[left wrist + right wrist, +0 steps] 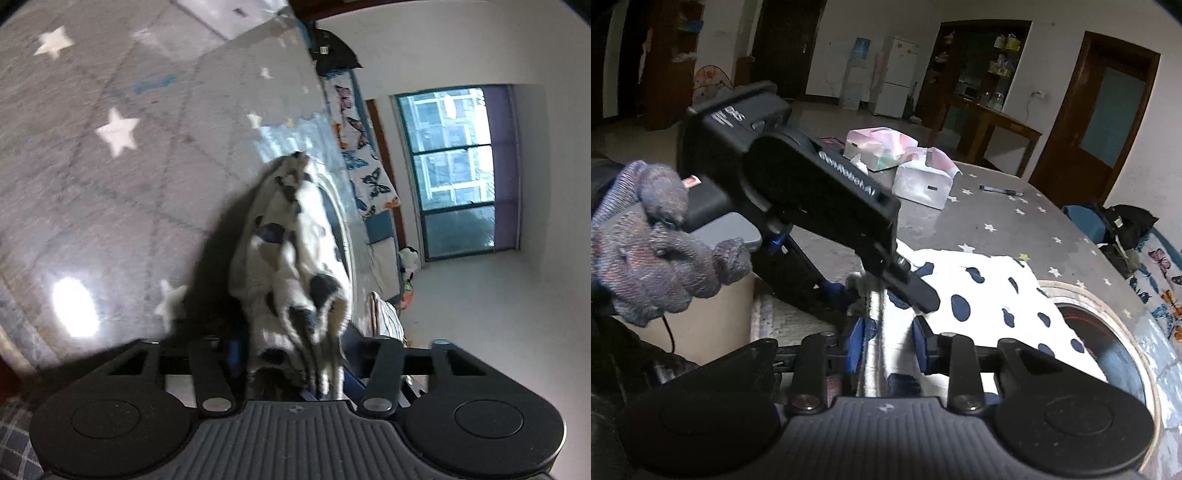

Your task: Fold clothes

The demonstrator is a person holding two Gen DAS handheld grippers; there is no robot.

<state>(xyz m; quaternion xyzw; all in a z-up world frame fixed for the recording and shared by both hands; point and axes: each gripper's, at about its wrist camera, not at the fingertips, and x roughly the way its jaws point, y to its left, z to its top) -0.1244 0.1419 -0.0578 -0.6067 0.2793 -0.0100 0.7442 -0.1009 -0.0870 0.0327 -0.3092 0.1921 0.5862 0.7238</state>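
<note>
Both grippers, left gripper (pixel 291 369) and right gripper (pixel 886 345), have their fingers clenched on 1 bunched edge of the spotted garment (pixel 990 295) trailing onto the star-patterned table (pixel 997 218), so uneven pulling could slip the cloth and skew the fold.

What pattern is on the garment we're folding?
White with dark navy blotchy dots; the garment shows best in the right wrist view, spread on the table.
</note>
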